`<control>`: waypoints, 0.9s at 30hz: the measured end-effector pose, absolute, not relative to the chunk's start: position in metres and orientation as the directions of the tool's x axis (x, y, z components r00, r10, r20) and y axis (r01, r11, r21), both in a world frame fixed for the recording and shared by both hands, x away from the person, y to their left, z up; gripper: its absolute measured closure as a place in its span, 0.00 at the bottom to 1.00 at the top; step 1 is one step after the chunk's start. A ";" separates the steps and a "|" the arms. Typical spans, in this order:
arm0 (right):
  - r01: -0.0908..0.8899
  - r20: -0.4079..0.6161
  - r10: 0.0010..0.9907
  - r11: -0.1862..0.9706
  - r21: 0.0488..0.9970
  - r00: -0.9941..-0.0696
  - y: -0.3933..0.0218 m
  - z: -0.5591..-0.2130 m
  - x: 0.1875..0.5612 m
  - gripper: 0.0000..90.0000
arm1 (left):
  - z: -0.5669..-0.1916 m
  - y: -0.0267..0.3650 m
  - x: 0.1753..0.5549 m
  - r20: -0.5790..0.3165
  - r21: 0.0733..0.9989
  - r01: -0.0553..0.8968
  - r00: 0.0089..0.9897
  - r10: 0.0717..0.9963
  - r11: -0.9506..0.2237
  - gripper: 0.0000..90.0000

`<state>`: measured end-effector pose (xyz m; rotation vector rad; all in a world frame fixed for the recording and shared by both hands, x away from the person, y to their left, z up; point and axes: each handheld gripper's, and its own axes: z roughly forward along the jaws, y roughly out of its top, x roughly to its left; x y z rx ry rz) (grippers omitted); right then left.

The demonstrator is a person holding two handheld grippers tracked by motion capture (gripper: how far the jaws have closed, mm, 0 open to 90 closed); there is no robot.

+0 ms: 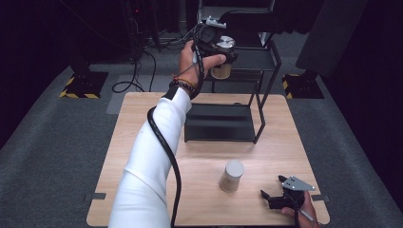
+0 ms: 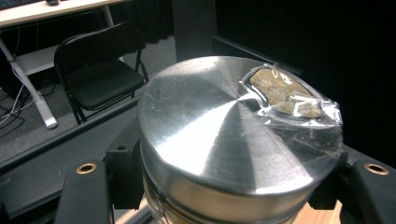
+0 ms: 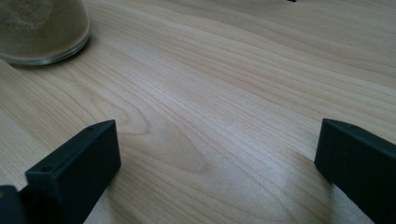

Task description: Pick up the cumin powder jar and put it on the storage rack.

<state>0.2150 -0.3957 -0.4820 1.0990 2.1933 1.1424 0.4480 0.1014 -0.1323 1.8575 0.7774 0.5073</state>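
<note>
Steel-lidded jar (image 1: pixel 222 57) upright, raised beside the rack (image 1: pixel 256 71).

Setting: a recording lab or studio, not a home. Evidence: black curtains (image 1: pixel 62 28) round a grey carpeted floor (image 1: pixel 52 142); stand bases edged in yellow-black hazard tape (image 1: pixel 81 90); loose cables (image 1: pixel 138 71) on the floor; one plain wooden table (image 1: pixel 275 142). Also a folding chair (image 2: pixel 98 70) and a desk (image 2: pixel 46 11) behind.

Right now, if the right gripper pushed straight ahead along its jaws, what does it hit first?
Probably nothing soon. The right gripper stands open, low over the bare wooden table, and the path between its jaws looks free. The jar on the table sits off to the side of that line, though depth is hard to judge.
</note>
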 end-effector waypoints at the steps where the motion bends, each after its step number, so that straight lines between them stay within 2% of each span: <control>1: 0.449 -0.015 0.806 0.346 0.824 -0.592 -0.396 -0.482 0.215 0.00 | -0.132 0.101 0.448 -0.003 0.918 0.283 0.703 0.711 -0.276 0.35; 27: 0.448 -0.018 0.808 0.345 0.824 -0.590 -0.395 -0.482 0.214 0.00 | -0.127 0.069 0.506 0.044 0.918 0.261 0.684 0.729 -0.299 0.35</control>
